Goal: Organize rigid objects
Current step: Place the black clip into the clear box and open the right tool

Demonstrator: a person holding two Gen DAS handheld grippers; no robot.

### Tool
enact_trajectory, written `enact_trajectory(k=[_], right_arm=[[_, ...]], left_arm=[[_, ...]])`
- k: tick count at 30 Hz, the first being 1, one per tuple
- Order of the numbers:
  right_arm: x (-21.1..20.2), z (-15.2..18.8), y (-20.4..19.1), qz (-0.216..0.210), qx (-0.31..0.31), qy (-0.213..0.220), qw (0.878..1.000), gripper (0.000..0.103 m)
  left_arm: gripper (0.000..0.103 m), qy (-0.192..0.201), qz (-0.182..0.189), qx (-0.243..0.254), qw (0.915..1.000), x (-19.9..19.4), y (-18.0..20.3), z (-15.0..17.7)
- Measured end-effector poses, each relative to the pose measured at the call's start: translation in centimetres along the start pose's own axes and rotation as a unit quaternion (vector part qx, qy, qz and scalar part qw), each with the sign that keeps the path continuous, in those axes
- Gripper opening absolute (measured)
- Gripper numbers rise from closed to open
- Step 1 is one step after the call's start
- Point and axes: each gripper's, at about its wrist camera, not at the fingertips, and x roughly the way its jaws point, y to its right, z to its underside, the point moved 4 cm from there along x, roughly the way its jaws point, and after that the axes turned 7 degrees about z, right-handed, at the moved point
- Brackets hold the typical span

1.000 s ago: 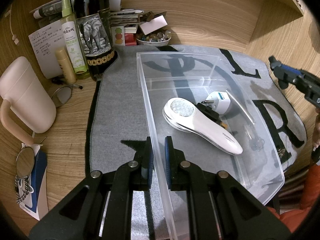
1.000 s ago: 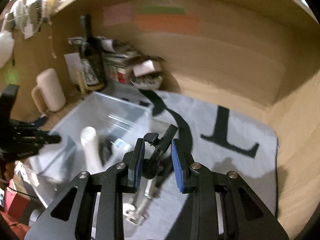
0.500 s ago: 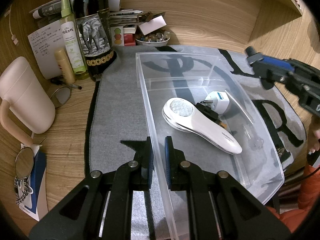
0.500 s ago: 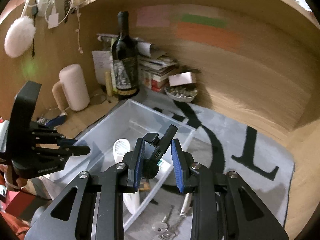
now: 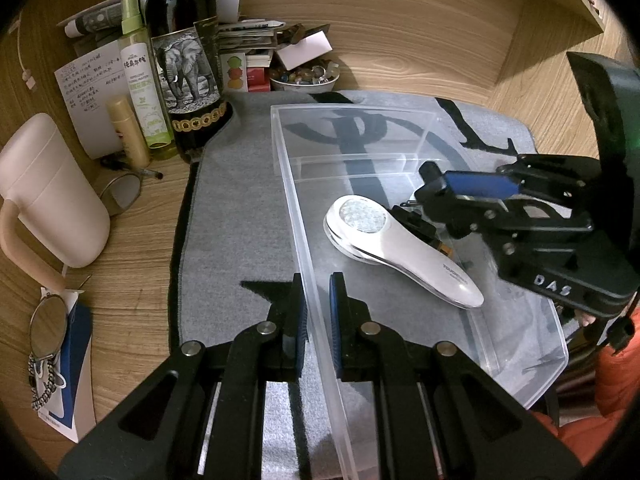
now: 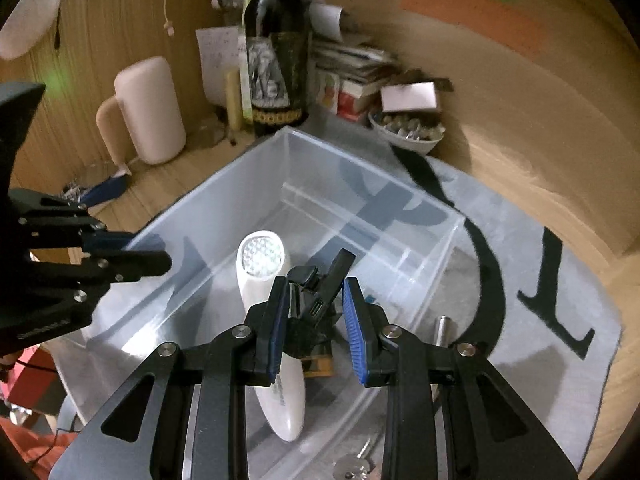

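Note:
A clear plastic bin (image 5: 420, 148) (image 6: 304, 184) sits on a grey mat. A white handheld device (image 5: 396, 248) (image 6: 272, 320) lies inside it. My left gripper (image 5: 318, 304) is shut on the bin's left wall; it shows at the left of the right wrist view (image 6: 132, 252). My right gripper (image 6: 316, 316) is shut on a black gadget (image 6: 316, 300) with a USB-C port and holds it above the bin's inside. It shows in the left wrist view (image 5: 436, 188) over the bin's right half, hiding the objects below it.
A wine bottle (image 5: 184, 60), green spray bottle (image 5: 144, 80), small tube (image 5: 128, 132), pink jug (image 5: 48, 196), books and a bowl of trinkets (image 5: 304, 76) stand at the back left. Keys (image 6: 356, 464) and a metal cylinder (image 6: 440, 332) lie on the mat (image 6: 540, 292) right of the bin.
My right gripper has carried the black gadget left from over the mat to above the bin's inside. My left gripper still grips the bin wall.

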Motion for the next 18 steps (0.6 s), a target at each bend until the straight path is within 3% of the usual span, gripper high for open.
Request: enact_trajectory(k=[4,8,12,18], right_arm=[[0.2,0.2,-0.3,0.001,-0.007,-0.006,1.000,0.026],[-0.1,0.1,-0.3,0.006,-0.006,0.001,1.000,0.045],[-1.1,0.0,0.0,0.008,-0.003,0.011,1.000,0.048],[-3.0,-0.2,1.0,0.020,0.011,0.035,0.999,0.059]], left_arm=[[0.010,0.000,0.000,0.000,1.0000,0.0,-0.1,0.0],[0.010,0.000,0.000,0.000,1.0000,0.0,-0.1,0.0],[0.010,0.000,0.000,0.000,1.0000,0.0,-0.1,0.0],[0.010,0.000,0.000,0.000,1.0000,-0.1,-0.2,0.0]])
